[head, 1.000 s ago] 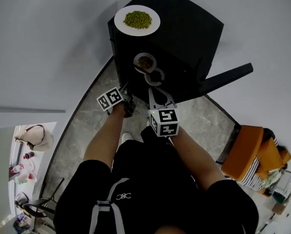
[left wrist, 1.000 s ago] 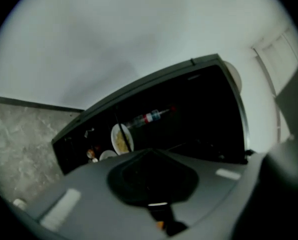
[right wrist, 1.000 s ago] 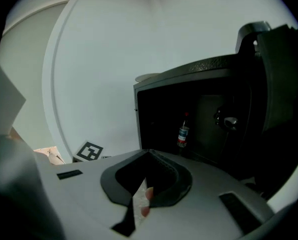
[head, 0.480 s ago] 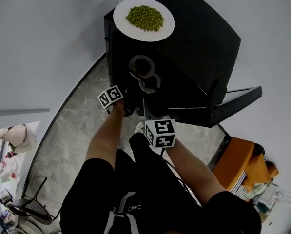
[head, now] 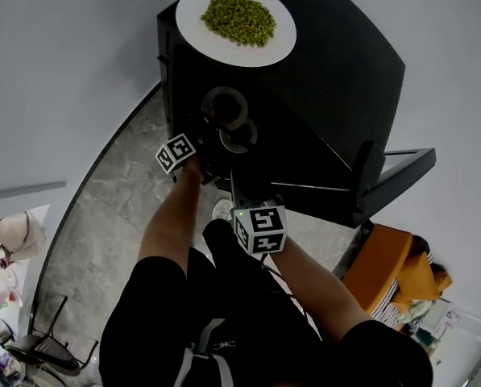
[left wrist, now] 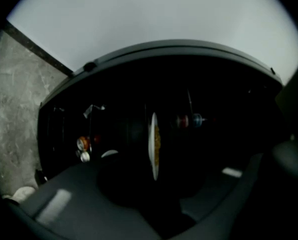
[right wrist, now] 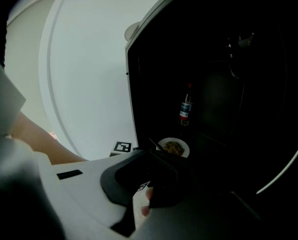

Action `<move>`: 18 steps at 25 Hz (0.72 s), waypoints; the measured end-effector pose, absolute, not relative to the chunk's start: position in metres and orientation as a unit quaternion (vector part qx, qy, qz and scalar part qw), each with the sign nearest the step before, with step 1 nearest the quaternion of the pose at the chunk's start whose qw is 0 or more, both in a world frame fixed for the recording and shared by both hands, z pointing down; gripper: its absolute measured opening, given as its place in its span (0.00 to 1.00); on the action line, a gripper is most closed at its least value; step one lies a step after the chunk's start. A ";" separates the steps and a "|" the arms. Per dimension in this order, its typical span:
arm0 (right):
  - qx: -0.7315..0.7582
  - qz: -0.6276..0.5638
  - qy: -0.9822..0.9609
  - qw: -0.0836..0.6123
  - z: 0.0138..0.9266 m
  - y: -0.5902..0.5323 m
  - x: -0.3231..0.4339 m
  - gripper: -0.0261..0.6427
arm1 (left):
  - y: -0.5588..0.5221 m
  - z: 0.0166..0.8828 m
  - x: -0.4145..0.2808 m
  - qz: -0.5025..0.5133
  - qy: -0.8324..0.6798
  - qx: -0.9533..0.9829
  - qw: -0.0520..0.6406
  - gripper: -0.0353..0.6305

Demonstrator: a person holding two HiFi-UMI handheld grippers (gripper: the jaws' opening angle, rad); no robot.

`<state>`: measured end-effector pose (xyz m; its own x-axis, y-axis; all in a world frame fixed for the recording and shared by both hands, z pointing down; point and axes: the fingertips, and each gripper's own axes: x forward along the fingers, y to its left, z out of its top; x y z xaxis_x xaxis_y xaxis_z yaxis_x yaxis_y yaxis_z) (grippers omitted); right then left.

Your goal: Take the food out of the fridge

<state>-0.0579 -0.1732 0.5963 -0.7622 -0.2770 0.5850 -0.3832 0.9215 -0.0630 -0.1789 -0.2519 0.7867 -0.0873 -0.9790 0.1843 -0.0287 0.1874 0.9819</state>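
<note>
Food (right wrist: 173,147): where does it sit?
— It is brown and crumbly, on a white plate (right wrist: 186,152) inside the black fridge (head: 337,63), on a shelf close to the opening. The door (head: 397,172) stands swung out to the right. A bottle (right wrist: 185,109) stands upright behind the plate, deeper in the dark.
— Is either gripper on it?
— No. The left gripper (head: 206,158) reaches into the opening, about level and rolled over, so its own view shows the plate edge-on. Its jaws have just been opening and now stand apart. Nothing lies between the pads, and the plate is ahead of them, untouched.
— And the other one?
— The right gripper (head: 238,190) hangs in front of the fridge, nearer the person's body than the left and tilted downward. Its jaws are closed together with nothing in them. From its view the food lies ahead, with the left gripper's marker cube just to the left of the plate.
— What else is around?
— A second plate (head: 190,14), also white, rests on top of the fridge near the front edge, above the opening, with a heap of green peas (head: 238,20) in its middle. From the head view, a round dish (head: 240,135) shows inside the fridge just beside the plate. What it holds cannot be told. The fridge stands on a grey marbled floor (head: 111,208) against a pale wall.
</note>
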 end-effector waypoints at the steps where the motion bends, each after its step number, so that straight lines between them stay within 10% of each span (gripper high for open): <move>1: 0.178 0.090 -0.933 0.298 0.598 -0.175 -0.057 0.03 | -0.256 0.787 -0.180 -0.464 -0.573 0.440 0.513 0.22; 18: 0.158 0.092 -0.932 0.312 0.604 -0.171 -0.060 0.02 | -0.255 0.784 -0.177 -0.516 -0.540 0.431 0.507 0.10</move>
<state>-0.0600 -0.1708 0.6045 -0.7550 -0.2374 0.6112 -0.3525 0.9330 -0.0730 -0.1772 -0.2547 0.7844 -0.1149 -0.9881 0.1023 0.0576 0.0962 0.9937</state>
